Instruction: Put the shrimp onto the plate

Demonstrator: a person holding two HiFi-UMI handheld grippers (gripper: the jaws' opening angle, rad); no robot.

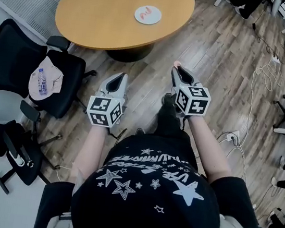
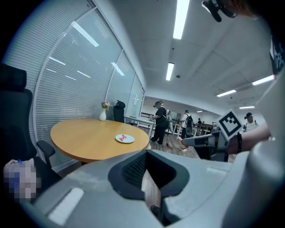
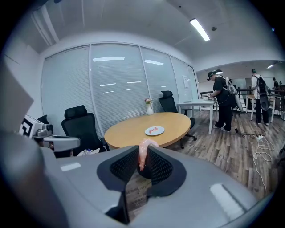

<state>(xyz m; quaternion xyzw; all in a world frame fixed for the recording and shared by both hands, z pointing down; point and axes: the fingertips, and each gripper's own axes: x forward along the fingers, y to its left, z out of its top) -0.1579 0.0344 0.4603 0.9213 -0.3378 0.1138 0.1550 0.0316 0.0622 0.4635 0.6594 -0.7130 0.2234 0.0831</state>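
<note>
One pink curled shrimp (image 3: 141, 156) clamped in right tongs (image 3: 143, 162); left tongs (image 2: 147, 167) closed, empty. Mid-carry, well short of round wooden bench (image 1: 104, 10). Next: reach white plate (image 1: 156, 18), release over it.

The table (image 1: 120, 13) lies far ahead of us, and the plate (image 1: 148, 14) sits on it, toward its right side. Two chairs (image 1: 13, 61) stand left of the table, with a bottle (image 1: 42, 81) on the farther one. Near us, over the floor (image 1: 229, 60), our left gripper (image 1: 118, 77) and right gripper (image 1: 176, 69) are side by side, a shrimp (image 3: 143, 153) between the right one's jaws.
</note>
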